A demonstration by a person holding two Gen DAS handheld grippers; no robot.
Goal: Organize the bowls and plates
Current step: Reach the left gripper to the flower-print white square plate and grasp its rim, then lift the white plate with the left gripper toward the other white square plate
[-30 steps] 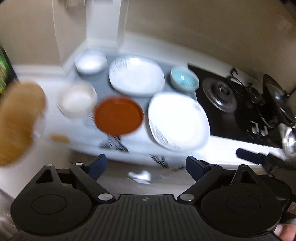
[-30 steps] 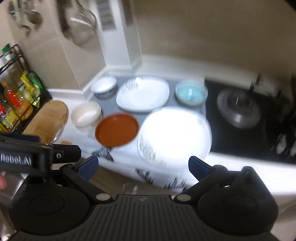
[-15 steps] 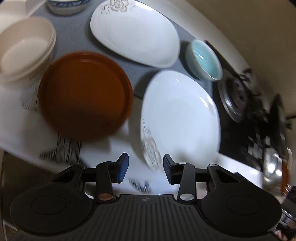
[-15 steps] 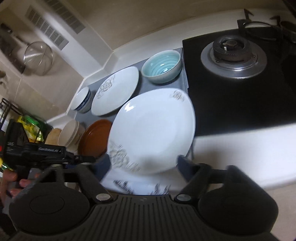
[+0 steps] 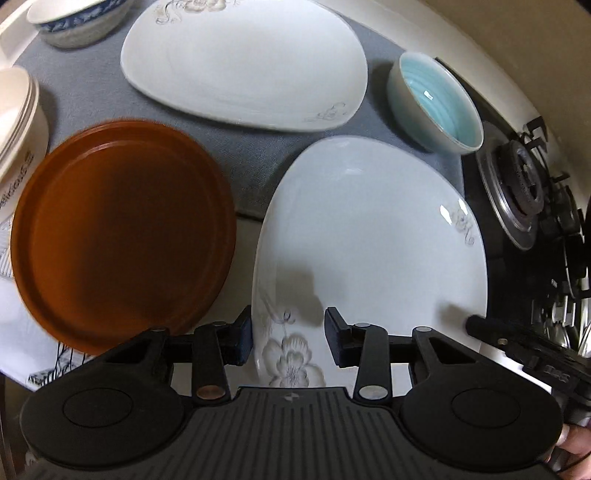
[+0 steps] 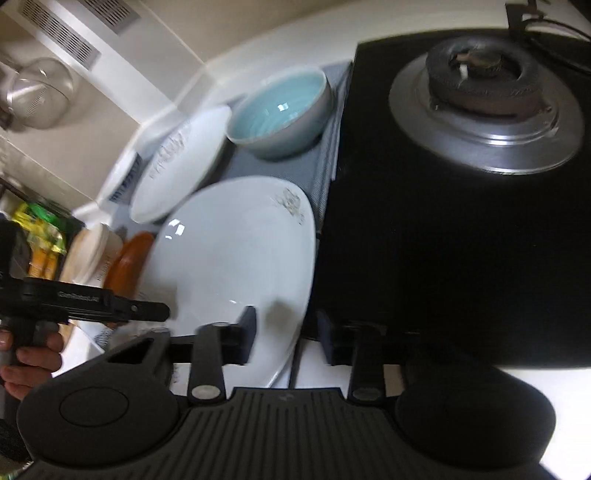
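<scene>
A large white plate with a flower print [image 5: 369, 240] lies nearest on the counter. My left gripper [image 5: 289, 339] points steeply down over its near left rim. One pad is outside the rim and the other over the inside, a gap showing between them. My right gripper [image 6: 286, 336] straddles the same plate [image 6: 236, 258] at its right edge beside the stove. Its jaws are closing, with the rim between pads that still stand apart. An orange-brown plate [image 5: 122, 236] lies to the left, a second white plate [image 5: 243, 62] behind, and a teal bowl [image 5: 439, 99] at the back right.
A blue-patterned bowl [image 5: 77, 18] and stacked cream bowls [image 5: 14, 122] stand at the left on a grey mat [image 5: 92, 99]. The black gas stove with its burner [image 6: 484, 99] borders the plate on the right. A hand [image 6: 29, 354] holds the left gripper's handle.
Both grippers came down and in from well above the counter to the near white plate. Their jaws narrowed from wide open and now straddle its rim on either side.
</scene>
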